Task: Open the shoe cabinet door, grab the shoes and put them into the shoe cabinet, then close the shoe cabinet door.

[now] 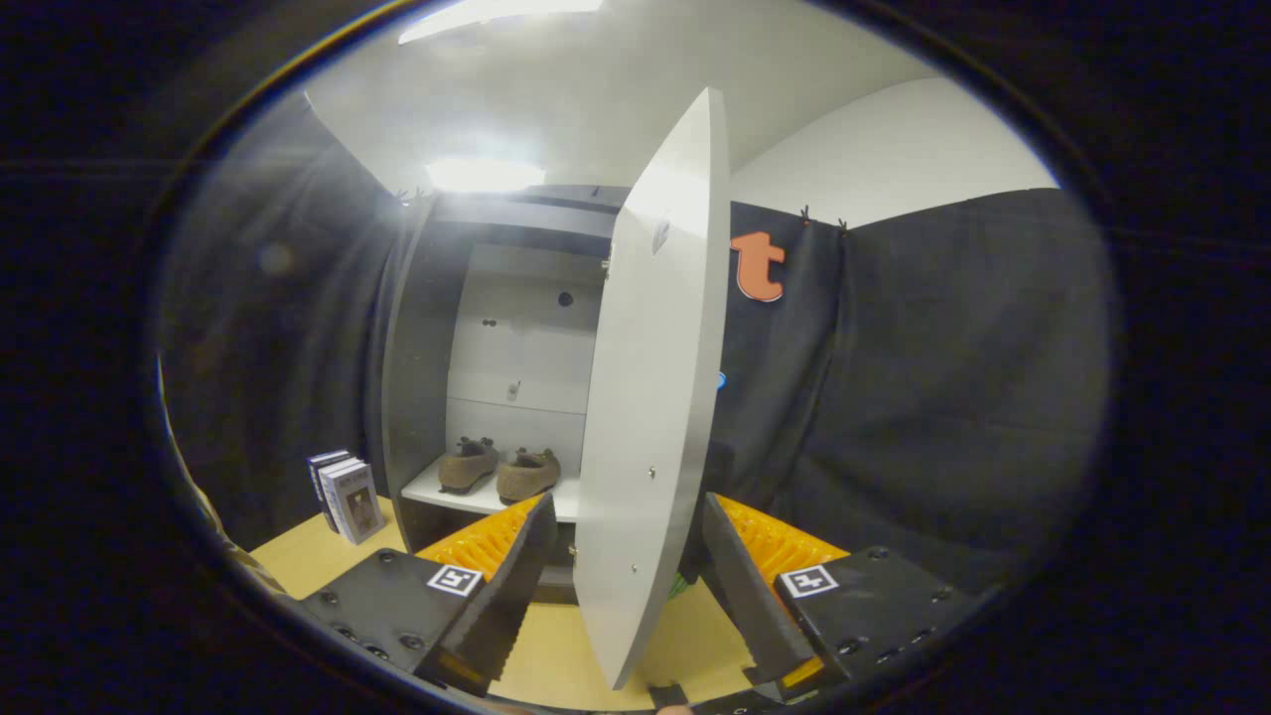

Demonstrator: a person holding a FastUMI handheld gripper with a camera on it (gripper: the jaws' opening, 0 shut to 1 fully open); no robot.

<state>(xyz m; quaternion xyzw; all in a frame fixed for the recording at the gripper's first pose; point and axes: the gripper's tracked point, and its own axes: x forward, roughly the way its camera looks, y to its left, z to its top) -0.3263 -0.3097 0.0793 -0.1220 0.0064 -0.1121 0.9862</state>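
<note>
Black cloth walls the booth behind a pale wood tabletop (pixel 298 561). Far left of the shoe cabinet (pixel 417 377) stand small boxes (pixel 346 494); their print is too small to read. Two brown shoes (pixel 501 469) sit on the cabinet shelf (pixel 477 497), beyond my fingers (pixel 531 541). The white door (pixel 650 397) stands ajar edge-on between my spread fingers; whether they touch it I cannot tell.

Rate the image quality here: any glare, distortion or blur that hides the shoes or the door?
Gripper view: ceiling light flares, hazing the cabinet top; fisheye bows the door, which stands between the open gripper fingers; shoes on the shelf stay sharp and readable.
</note>
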